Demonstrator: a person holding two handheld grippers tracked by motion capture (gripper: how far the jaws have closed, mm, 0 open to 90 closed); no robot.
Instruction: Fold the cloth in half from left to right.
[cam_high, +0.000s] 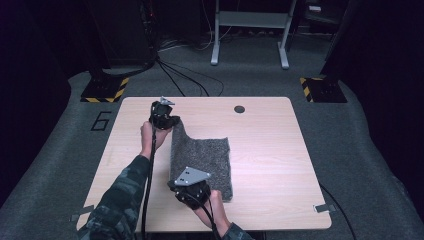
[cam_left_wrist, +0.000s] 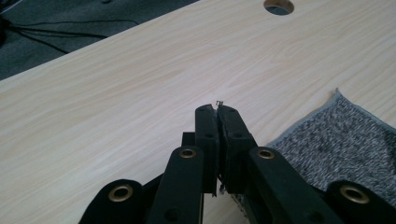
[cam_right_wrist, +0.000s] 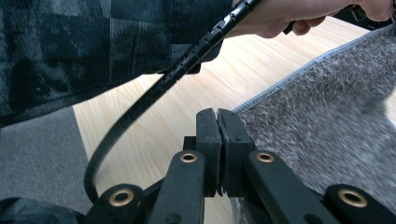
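At 10 o'clock on the table (cam_high: 270, 140), my left gripper (cam_high: 169, 121) pinches the grey cloth's (cam_high: 205, 160) far corner; at 6, my right gripper (cam_high: 191, 196) pinches its near edge.

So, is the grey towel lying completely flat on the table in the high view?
No, the grey towel is raised along its left edge, where the left claw pinches its far corner above the table.

A person in dark camouflage-patterned sleeves (cam_high: 120, 192) works with two black handheld grippers. The left gripper (cam_high: 163, 116) and right gripper (cam_high: 192, 187) each carry a grey three-cornered plate dotted with screw holes, brass-ringed pivots on black fingers (cam_left_wrist: 208, 133), and a trailing black ribbed cable (cam_right_wrist: 154, 91).
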